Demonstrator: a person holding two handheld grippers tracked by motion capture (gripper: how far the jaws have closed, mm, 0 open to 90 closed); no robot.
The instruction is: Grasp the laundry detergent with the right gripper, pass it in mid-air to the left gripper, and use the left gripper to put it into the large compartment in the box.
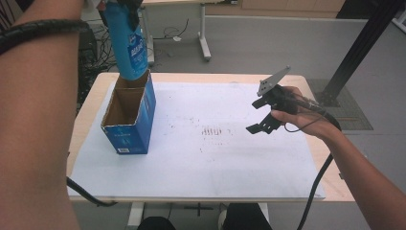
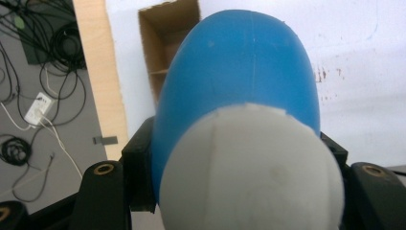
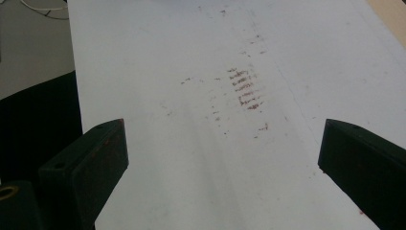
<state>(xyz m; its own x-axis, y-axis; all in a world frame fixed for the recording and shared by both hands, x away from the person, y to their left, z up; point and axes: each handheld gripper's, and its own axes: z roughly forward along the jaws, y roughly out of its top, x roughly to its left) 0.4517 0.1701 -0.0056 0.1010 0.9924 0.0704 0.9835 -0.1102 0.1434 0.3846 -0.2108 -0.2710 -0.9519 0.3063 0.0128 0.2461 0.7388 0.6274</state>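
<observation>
Bottle top cut off by frame edge.

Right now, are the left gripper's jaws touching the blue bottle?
Touching. In the left gripper view, the black jaws of the left gripper press against both sides of the blue bottle.

The left forearm rises high above the bench, its left hand-held gripper clamped, jaws pointing down. The right hand hovers over the bench's right half, its right hand-held gripper tilted down with jaws spread wide, nothing between them.
</observation>
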